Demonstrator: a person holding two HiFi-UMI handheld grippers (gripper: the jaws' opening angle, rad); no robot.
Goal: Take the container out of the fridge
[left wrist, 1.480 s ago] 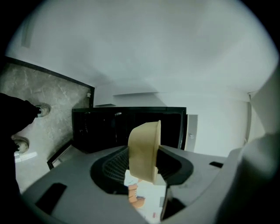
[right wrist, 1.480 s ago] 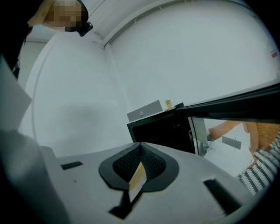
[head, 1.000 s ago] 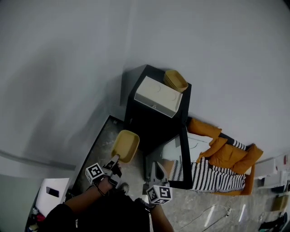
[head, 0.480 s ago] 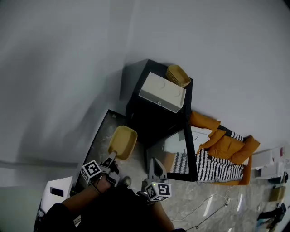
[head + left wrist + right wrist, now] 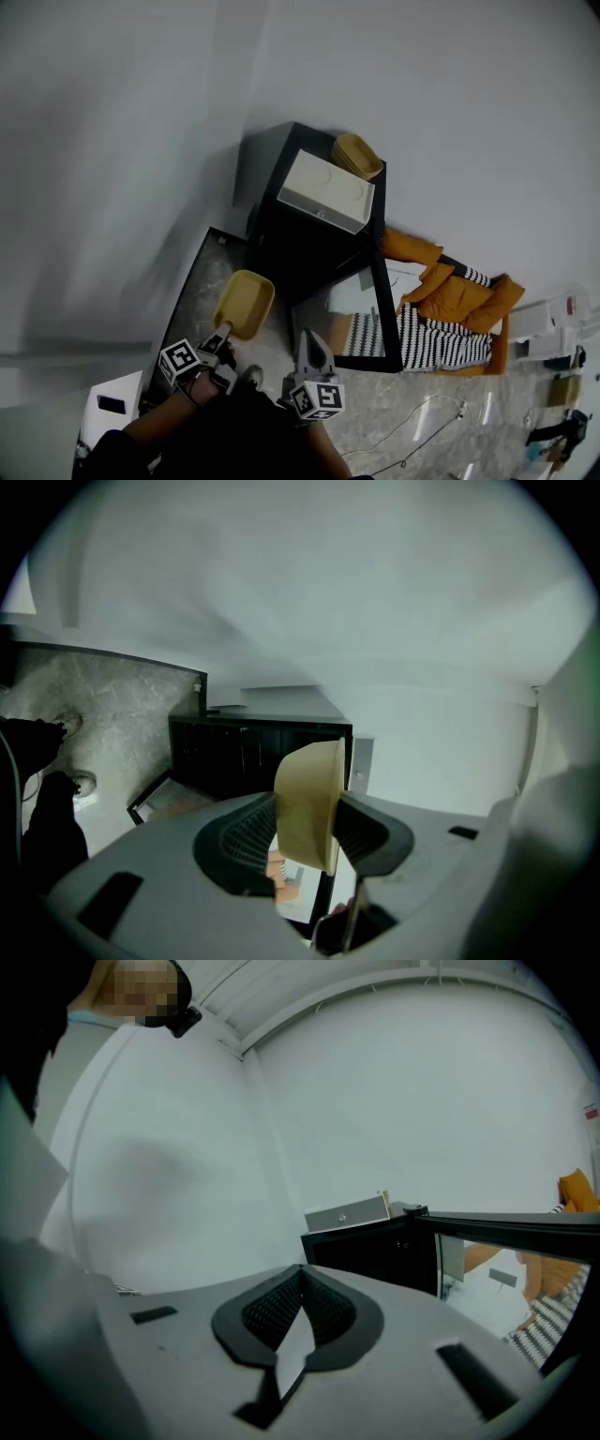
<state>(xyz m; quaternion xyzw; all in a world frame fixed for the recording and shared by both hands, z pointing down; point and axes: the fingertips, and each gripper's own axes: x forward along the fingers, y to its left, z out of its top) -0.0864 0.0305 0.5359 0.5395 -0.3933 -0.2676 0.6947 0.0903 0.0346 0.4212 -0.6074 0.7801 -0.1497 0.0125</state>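
Note:
A shallow yellow container [image 5: 244, 304] hangs over the floor in front of the small black fridge [image 5: 305, 239], outside it. My left gripper [image 5: 221, 334] is shut on the container's rim. In the left gripper view the container [image 5: 309, 803] stands on edge between the two dark pads, with the fridge [image 5: 253, 752] behind it. My right gripper [image 5: 308, 339] hovers beside the open fridge door [image 5: 375, 323]. In the right gripper view its jaws [image 5: 301, 1279] are shut with nothing between them, pointing past the fridge [image 5: 375, 1246].
On top of the fridge sit a white box [image 5: 325, 191] and a second yellow bowl [image 5: 356, 155]. An orange garment with striped cloth [image 5: 445, 314] lies right of the door. A white stool [image 5: 111, 405] stands at lower left. A cable [image 5: 422, 424] runs across the stone floor.
The left gripper and the yellow container have drifted a little left and lower in the head view. The right gripper has shifted left with it. The view itself has shifted.

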